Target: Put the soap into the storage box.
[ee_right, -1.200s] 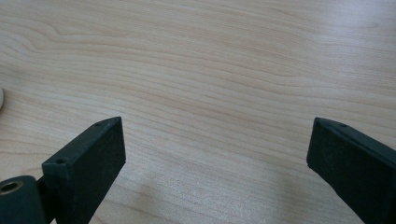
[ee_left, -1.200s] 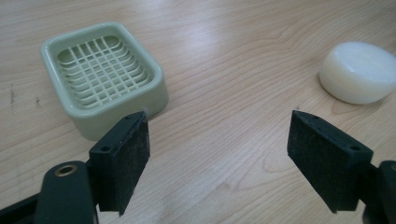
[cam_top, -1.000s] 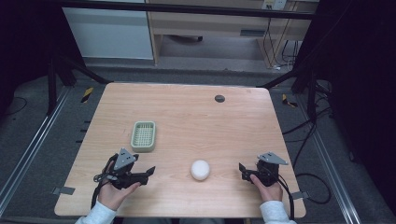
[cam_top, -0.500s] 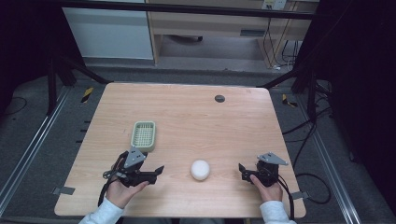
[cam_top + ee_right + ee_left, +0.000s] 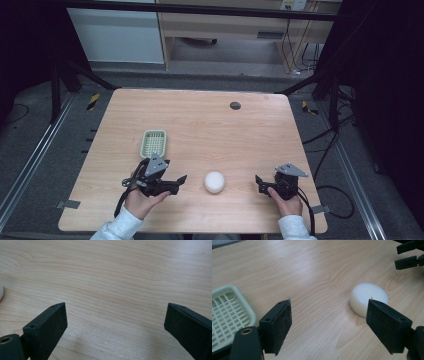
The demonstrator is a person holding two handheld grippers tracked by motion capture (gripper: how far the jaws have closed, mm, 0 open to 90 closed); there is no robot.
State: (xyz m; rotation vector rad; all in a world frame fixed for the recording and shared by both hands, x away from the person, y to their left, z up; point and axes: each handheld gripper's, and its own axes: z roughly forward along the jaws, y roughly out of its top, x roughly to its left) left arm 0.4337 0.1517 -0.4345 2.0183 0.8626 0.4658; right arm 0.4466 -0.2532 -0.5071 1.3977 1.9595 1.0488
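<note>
puck axis: white round puck (image 5: 214,181) lies flat on its broad face, round so no long axis and no way it points.
puck look: plain white, matte, rounded edge, flat top w/ a tiny dark speck near centre in left gripper view (image 5: 368,298); no markings otherwise.
puck spot: near front edge of wood table (image 5: 210,125), between your two grippers, closer to your left one; touching neither.
L gripper: your left gripper (image 5: 172,184) has jaws spread wide, nothing between them, tips aimed toward the puck; in left gripper view (image 5: 329,320) puck sits just past the right-hand jaw, slightly overlapped by it.
R gripper: your right gripper (image 5: 261,183) also spread wide and empty, tips aimed toward the puck, well apart from it; in right gripper view (image 5: 115,322) bare wood between jaws, sliver of the puck at left edge.
tray: pale green slotted tray (image 5: 154,143) just behind your left gripper, long side running away from you, empty; apart from the puck.
other: small dark round disc (image 5: 235,105) far side of table, well apart from all.
in the way: table bare between L jaws and puck.
</note>
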